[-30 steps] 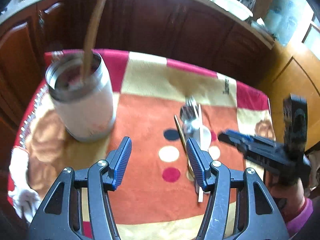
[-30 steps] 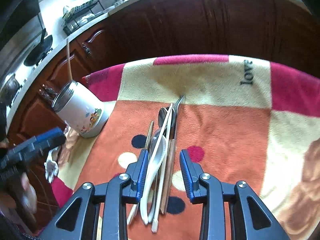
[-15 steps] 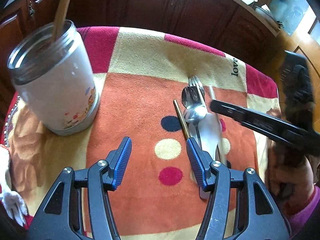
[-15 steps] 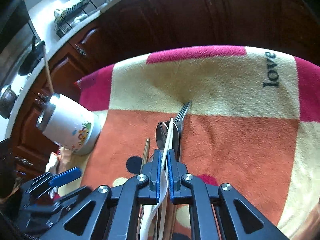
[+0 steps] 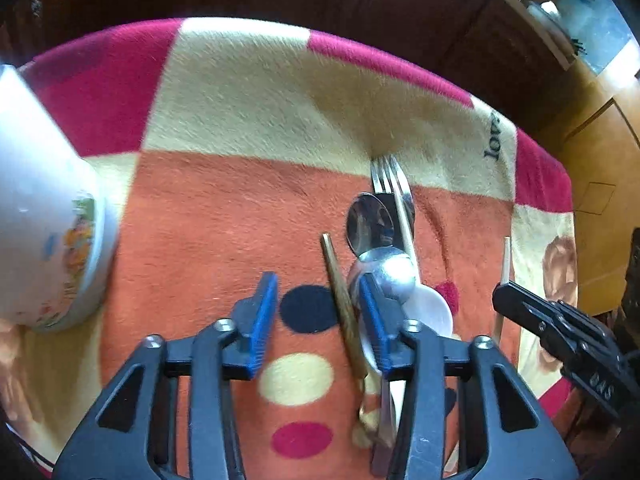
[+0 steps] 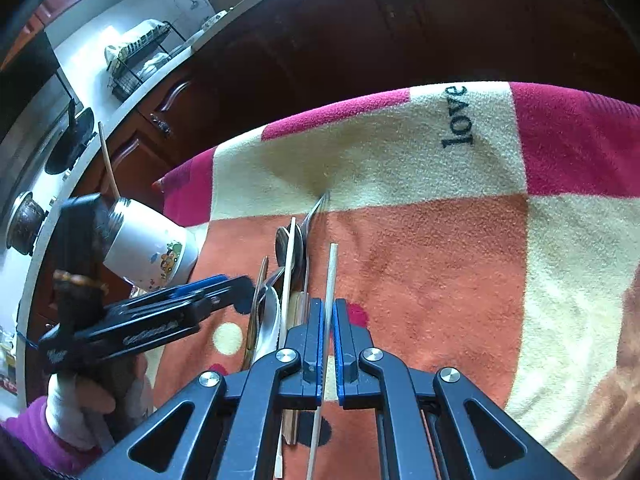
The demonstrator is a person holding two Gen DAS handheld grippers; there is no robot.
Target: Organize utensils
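1. Nearest in the right wrist view, the right gripper (image 6: 328, 344) has its blue pads clamped together on a thin pale wooden chopstick (image 6: 330, 272), gripped partway along its length. The stick is drawn slightly to the right of the pile; its far tip points up the cloth.
2. In the left wrist view, the left gripper (image 5: 318, 316) is closing around a slim brown wooden chopstick (image 5: 340, 292), which lies between its pads. The pads do not appear to press on it yet.
3. Just beyond lies the heap of utensils: a white plastic soup spoon (image 5: 430, 308), two shiny metal spoons (image 5: 370, 220) and a steel fork (image 5: 386, 178), overlapping on the orange, cream and pink fleece blanket (image 5: 224, 208).
4. Handling, as a judgement: chopsticks are light, stiff and narrow, and could pivot or slip in the pads, so a hold near the middle suits. The metal pieces look heavier and slick; take them at the handle. The soft fleece may give under the fingers.
5. Farthest, at the left, stands the white cylindrical jar with cartoon print (image 6: 148, 240), one long stick already upright in it; likely the destination.
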